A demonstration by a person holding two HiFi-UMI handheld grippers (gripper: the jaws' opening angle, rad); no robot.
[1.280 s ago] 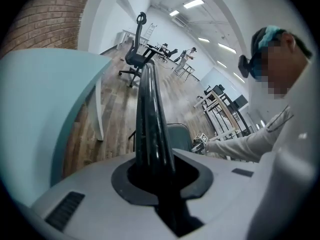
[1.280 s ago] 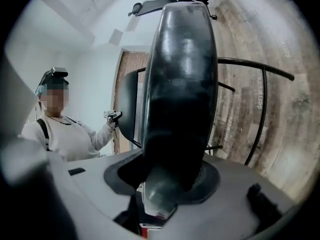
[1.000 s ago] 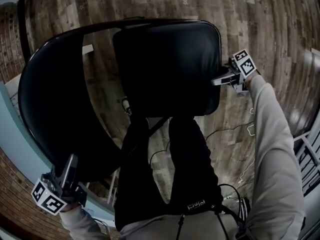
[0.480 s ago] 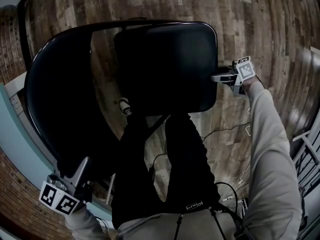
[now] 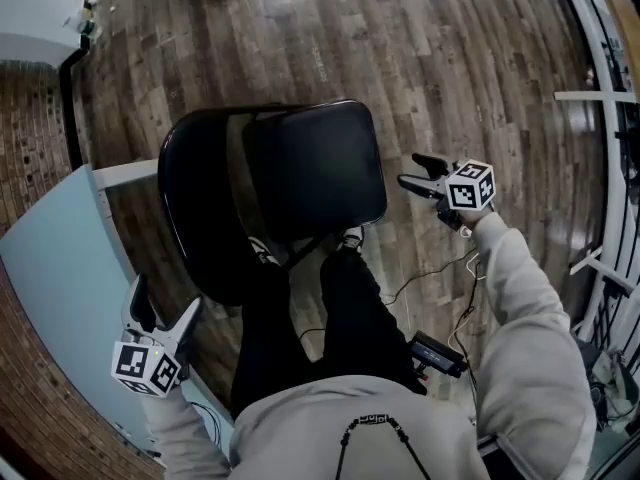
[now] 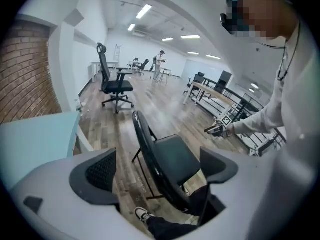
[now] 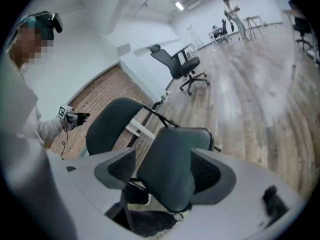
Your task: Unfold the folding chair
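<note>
Black metal folding chair (image 5: pixel 300 183) stands unfolded on wooden plank floor (image 5: pixel 450 58), seat down. Left gripper (image 5: pixel 163 303) and right gripper (image 5: pixel 412 170) are clear of it, fingers opening wide, nothing between. Task looks done.

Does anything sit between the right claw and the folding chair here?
Nothing visible does. The right claw hangs clear of the folding chair seat's edge, with only bare wooden floor between them. Its jaws are opening, empty.
</note>
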